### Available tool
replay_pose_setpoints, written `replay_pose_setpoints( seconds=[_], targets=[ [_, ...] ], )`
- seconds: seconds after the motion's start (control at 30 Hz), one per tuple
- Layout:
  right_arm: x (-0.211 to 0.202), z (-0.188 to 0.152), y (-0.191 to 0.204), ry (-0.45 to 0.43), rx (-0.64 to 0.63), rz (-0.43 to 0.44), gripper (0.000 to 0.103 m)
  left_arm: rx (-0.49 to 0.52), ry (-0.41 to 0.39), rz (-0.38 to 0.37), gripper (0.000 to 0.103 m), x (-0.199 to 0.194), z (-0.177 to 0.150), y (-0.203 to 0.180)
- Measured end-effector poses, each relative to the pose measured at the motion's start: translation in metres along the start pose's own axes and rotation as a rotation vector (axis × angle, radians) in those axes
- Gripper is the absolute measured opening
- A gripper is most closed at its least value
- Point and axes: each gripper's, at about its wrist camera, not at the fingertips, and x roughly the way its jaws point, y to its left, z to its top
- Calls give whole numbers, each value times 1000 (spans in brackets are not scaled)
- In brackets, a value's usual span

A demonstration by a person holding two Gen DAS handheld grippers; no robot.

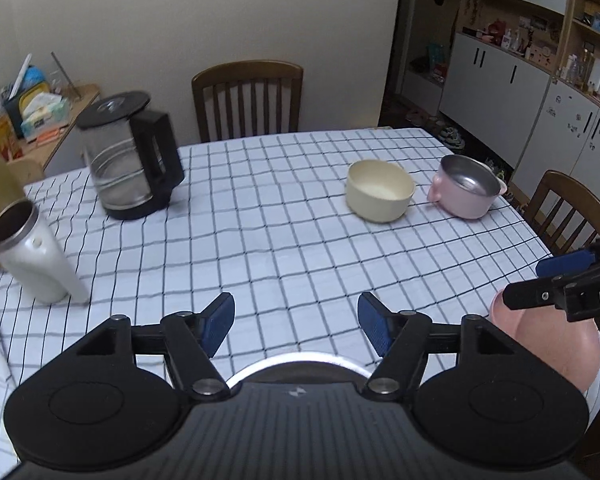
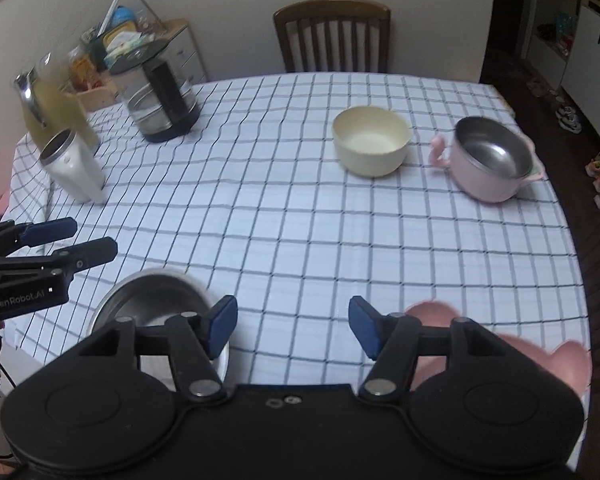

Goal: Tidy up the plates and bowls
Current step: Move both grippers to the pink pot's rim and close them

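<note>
Both grippers hang above the near edge of the checked tabletop (image 1: 284, 216), and both are empty: the left gripper (image 1: 296, 322) has its jaws spread with only cloth showing between the blue pads, and the right gripper (image 2: 292, 324) is the same, jaws released, nothing clamped. Right beneath them sit two pieces at the near edge: a steel bowl (image 2: 156, 304) under the left gripper, its rim just peeking out below that camera, and a pink dish (image 2: 500, 348) under the right gripper, mostly hidden by the housing, so whether it is a plate or a bowl I cannot tell. My read is that this pair is parked and the job turns to the far side. Out there a cream bowl (image 1: 380, 190) stands upright near the middle-right, and just beside it, apart by a narrow gap, a pink steel-lined bowl (image 1: 466, 190) with little handles near the tabletop's right edge. The next move calls for a reach forward across the cloth, jaws kept wide enough to straddle a rim, most likely the cream bowl first. Both grippers tilt steeply downward, side by side, the left gripper's fingers visible at the left of the right wrist view. The kettle (image 1: 130, 160) and white tumbler (image 1: 32, 252) stand well clear on the left.
</note>
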Motion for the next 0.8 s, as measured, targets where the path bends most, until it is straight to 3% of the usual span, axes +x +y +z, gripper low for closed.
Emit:
replay_pose_setpoints(
  seconds=[0.27,0.47,0.8],
  targets=[
    [-13,24,-59,-59,17,-40,81,8,-16,-32,73,26,47,-55],
    [-18,42,-107,-105,15,-84,93,50,-71,-53,79,42,83,-103],
    [-5,68,-188,-158,23,-130,98,63,-70,-74,79,103,144,-167]
  ],
)
